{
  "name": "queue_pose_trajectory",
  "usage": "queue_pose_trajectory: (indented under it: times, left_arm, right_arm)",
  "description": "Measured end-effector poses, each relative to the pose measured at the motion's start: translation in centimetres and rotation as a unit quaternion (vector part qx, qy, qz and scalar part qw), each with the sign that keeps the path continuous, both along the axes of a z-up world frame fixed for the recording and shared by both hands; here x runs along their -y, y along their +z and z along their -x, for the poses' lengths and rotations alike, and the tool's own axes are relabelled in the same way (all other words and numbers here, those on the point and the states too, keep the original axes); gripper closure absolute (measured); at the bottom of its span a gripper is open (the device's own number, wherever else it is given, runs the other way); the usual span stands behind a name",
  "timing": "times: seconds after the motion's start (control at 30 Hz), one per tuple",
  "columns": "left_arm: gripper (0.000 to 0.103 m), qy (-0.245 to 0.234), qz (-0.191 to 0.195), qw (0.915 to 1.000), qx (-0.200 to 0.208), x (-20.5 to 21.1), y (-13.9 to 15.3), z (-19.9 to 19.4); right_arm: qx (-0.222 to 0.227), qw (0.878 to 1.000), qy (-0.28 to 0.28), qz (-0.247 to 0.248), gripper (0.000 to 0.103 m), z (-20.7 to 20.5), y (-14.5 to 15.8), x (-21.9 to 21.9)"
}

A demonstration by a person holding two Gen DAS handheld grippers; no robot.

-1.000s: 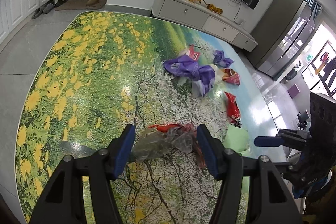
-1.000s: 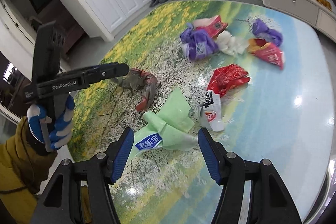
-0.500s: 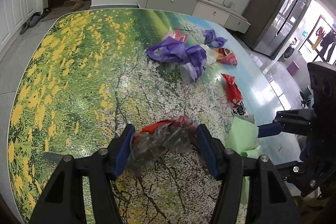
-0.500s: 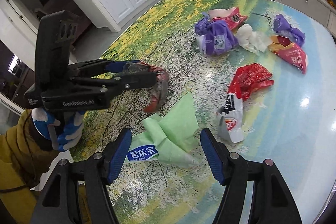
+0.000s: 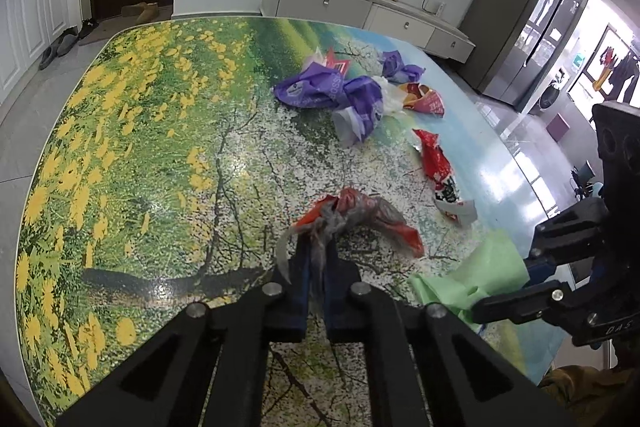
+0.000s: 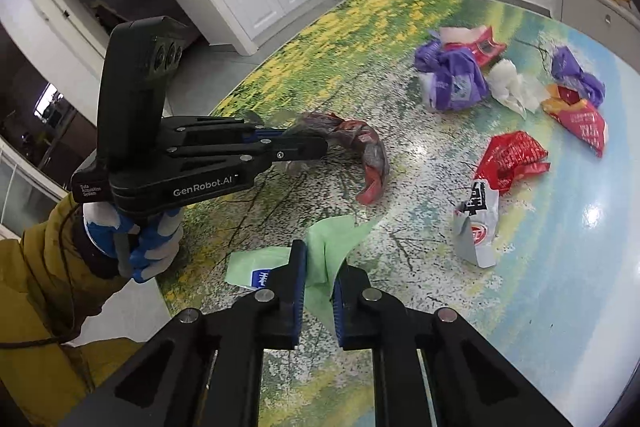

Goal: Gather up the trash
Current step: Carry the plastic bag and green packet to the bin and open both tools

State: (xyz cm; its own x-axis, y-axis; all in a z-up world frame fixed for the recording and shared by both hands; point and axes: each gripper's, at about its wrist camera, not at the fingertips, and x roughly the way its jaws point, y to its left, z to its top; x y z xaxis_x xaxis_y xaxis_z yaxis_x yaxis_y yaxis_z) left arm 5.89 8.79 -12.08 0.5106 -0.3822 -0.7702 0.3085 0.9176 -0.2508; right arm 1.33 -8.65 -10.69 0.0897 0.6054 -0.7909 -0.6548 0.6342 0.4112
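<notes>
Item: left tongs. State: closed on the near end of a crumpled grey-and-red wrapper; the rest of the wrapper trails away over the bench, seemingly resting on it.

Item: right tongs. State: jaws closing, with a fold of the pale green packet between the blue pads; the packet's labelled end lies flat on the bench just left of the jaws.

Item: loose trash, uncollected. Purple bags, a white tissue wad, a red-and-orange snack bag, and a red wrapper with a white-and-black wrapper beside it, all farther across the bench, well apart from both tongs.

Handling note (judgement): both grips sit on thin, slippery film near an edge. The step goes best if each pair is fully clamped before rising, then lifted straight and slowly, so the trailing ends peel off the bench without tugging free. The two tools stand near each other; lifting them apart avoids tangling the pieces.
</notes>
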Motion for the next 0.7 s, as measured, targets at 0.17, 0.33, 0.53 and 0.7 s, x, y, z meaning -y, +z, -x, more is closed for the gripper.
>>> queue_pose_trajectory:
  times: [0.17,0.33,0.53,0.7]
  left_arm:
    - [0.101,0.006,0.006,0.9997,0.021,-0.3,1.7,1.0]
    - [0.101,0.009,0.012,0.9987,0.048,-0.2,4.5,2.1]
    - [0.101,0.000,0.017,0.9967,0.080,1.1,8.0,3.2]
    - [0.101,-0.030,0.018,0.9940,0.104,4.4,10.8,3.7]
  right_arm:
    - [0.022,1.000,-0.002,-0.015,0.092,0.8,1.6,0.4]
    - [0.053,0.998,-0.028,-0.027,0.092,1.0,3.7,2.2]
    - [0.096,0.990,-0.087,-0.047,0.092,1.4,6.8,7.1]
    - [0.130,0.979,-0.148,-0.059,0.092,2.3,9.1,12.7]
